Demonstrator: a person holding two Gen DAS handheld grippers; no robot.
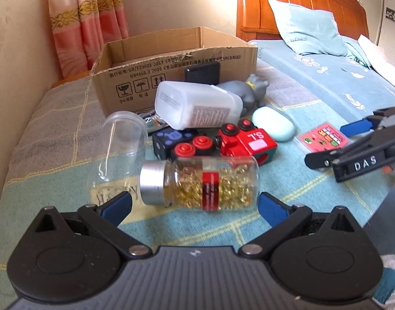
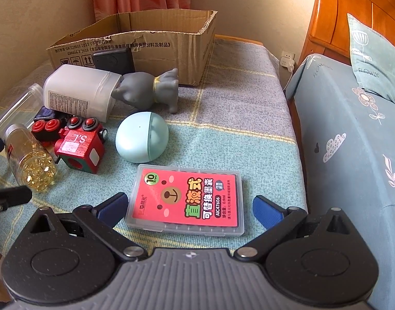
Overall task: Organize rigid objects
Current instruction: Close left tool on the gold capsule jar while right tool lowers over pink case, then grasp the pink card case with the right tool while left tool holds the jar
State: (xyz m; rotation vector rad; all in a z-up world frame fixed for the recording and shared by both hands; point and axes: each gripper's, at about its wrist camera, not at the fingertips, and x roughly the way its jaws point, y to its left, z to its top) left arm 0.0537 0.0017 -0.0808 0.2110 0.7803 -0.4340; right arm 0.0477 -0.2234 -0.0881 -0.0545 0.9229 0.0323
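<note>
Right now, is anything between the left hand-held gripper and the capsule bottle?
Nothing visible. The left hand-held gripper is open, with the capsule bottle lying on its side just ahead on the blanket.

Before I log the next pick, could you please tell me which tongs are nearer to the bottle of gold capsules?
Left. The left tongs stand open right at the capsule bottle. The right tongs are off to its right, open around the pink-labelled case.
</note>
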